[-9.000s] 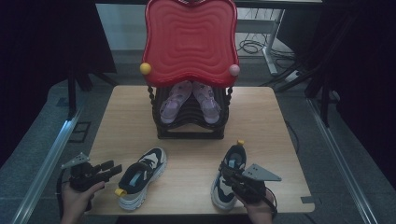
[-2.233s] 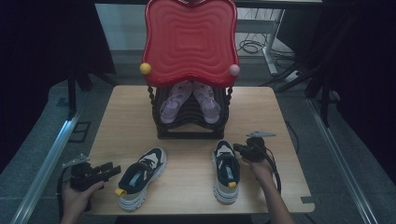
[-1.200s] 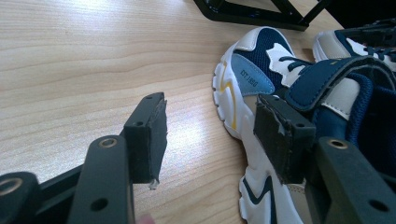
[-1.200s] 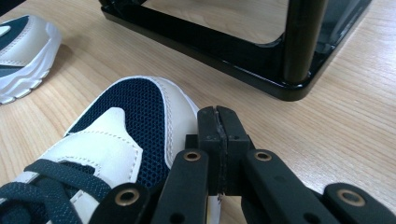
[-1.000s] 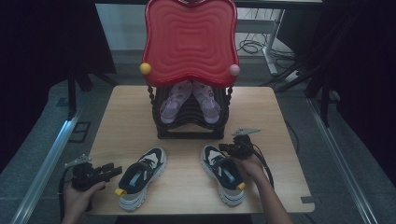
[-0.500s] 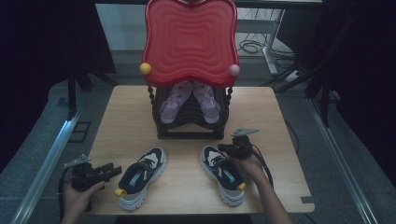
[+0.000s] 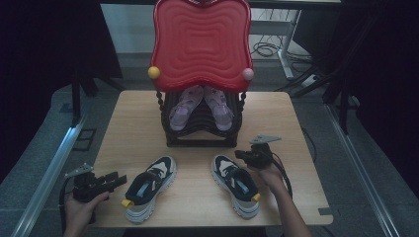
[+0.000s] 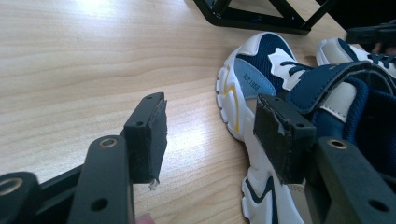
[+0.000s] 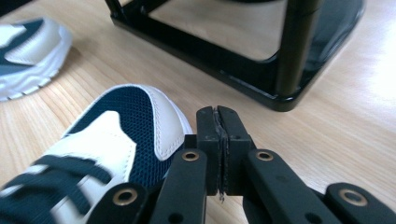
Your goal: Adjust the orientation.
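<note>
Right gripper (image 9: 218,154) pressed together, empty, beside toe of right shoe (image 7: 235,184) on bench (image 7: 296,128). Left gripper (image 8: 210,135) spread near left shoe (image 7: 148,188). Risk: closed jaws nudging shoe askew against black rack (image 7: 200,131), or slipping off smooth toe.

Toe-patch print on sneaker (image 8: 254,84) (too blurred): unreadable.
</note>
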The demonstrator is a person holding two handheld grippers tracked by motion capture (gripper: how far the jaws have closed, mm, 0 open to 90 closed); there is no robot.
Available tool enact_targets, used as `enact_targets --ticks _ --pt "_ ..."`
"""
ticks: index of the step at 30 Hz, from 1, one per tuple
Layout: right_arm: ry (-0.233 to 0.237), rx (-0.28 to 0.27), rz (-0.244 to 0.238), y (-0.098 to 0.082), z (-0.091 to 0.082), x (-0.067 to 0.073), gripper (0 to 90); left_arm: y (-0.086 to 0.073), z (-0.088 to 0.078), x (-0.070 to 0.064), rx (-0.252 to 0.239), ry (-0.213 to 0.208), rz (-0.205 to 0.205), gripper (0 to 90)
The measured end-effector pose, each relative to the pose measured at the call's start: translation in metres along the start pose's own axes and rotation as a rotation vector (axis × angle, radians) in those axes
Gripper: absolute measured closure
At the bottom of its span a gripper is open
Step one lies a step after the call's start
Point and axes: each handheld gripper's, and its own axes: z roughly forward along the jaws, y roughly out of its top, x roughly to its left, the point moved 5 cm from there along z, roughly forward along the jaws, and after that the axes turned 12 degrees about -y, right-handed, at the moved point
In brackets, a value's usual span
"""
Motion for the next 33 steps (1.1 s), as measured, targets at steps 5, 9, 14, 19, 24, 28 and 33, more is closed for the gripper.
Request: enact_targets --ticks 5,9,14,19,24,28,33 --pt "-0.012 -0.068 0.031 -0.001 -0.023 -0.005 89.3 0.004 -0.001 -0.005 -0.009 -0.001 0.016 44.4" --pt "-0.035 -0.103 0.041 -0.01 -0.043 -0.007 89.4 0.004 -0.001 -0.01 -0.013 -0.008 0.026 44.4" --pt "-0.054 -0.137 0.058 -0.027 -0.07 -0.01 89.5 0.005 -0.006 -0.012 -0.019 0.001 0.041 44.4" --pt "-0.063 -0.137 0.074 -0.046 -0.086 -0.009 89.5 0.006 -0.007 -0.015 -0.026 -0.001 0.045 44.4" --pt "-0.075 -0.132 0.092 -0.06 -0.099 -0.01 89.4 0.006 -0.006 -0.017 -0.02 -0.012 0.051 44.3" --pt "-0.083 -0.121 0.128 -0.071 -0.112 -0.014 87.3 0.005 -0.006 -0.015 -0.023 -0.014 0.047 44.3" --pt "-0.084 -0.111 0.147 -0.083 -0.117 -0.015 83.4 0.006 -0.005 -0.017 -0.02 -0.023 0.056 44.3"
